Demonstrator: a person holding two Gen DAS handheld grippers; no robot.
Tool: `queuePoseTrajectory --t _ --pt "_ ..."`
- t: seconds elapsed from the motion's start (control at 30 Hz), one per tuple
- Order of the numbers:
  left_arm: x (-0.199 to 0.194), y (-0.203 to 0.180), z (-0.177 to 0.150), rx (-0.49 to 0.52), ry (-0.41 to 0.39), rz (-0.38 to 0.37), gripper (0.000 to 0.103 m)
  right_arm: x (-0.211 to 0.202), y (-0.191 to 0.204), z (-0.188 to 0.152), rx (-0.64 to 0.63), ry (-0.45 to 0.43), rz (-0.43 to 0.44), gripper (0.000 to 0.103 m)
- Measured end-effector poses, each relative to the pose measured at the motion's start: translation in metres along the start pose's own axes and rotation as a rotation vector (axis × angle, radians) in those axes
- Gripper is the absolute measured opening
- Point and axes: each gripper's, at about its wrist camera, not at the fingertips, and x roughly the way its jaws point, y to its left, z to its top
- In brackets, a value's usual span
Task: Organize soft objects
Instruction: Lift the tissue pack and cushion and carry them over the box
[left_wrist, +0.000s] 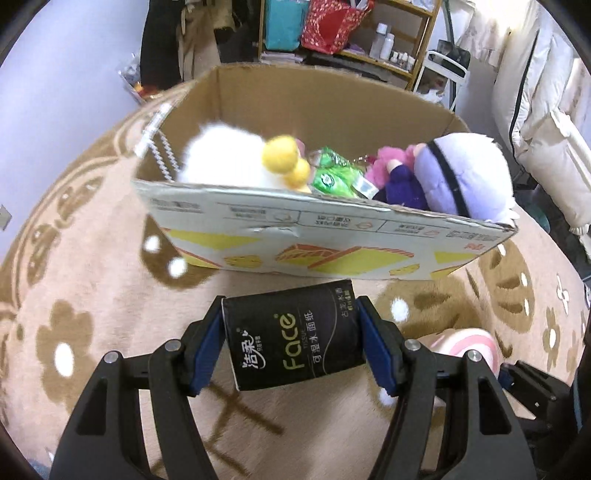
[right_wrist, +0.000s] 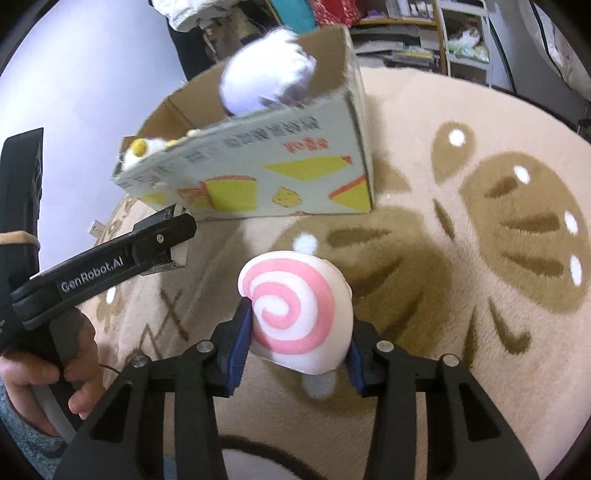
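My left gripper (left_wrist: 291, 343) is shut on a black tissue pack (left_wrist: 291, 339) printed "Face", held above the rug just in front of the cardboard box (left_wrist: 332, 243). The box holds a white fluffy toy with yellow balls (left_wrist: 225, 155), a green packet (left_wrist: 334, 175), a pink-haired doll (left_wrist: 391, 166) and a lilac plush (left_wrist: 465, 173). My right gripper (right_wrist: 299, 332) is shut on a white plush with a pink swirl (right_wrist: 295, 314), its blue pads (right_wrist: 240, 343) pressing both sides. The box (right_wrist: 258, 173) stands up and to the left of it.
A beige rug with brown flower patterns (right_wrist: 480, 229) covers the floor. The left gripper's black body (right_wrist: 110, 254) and a hand (right_wrist: 44, 373) reach in at the left of the right wrist view. Shelves with bags and bottles (left_wrist: 354, 33) stand behind the box.
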Motion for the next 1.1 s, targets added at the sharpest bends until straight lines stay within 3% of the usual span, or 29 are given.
queuePoseTrajectory --t 0.6,1.1 --pt "-0.117 0.026 0.010 0.075 -0.226 0.085 0.067 -0.087 0.022 0.011 -0.013 -0.242 0.051 0.047" --pt "-0.152 0.022 0.048 0.140 -0.323 0.102 0.067 -0.117 0.040 0.045 -0.052 -0.343 0.050 0.049"
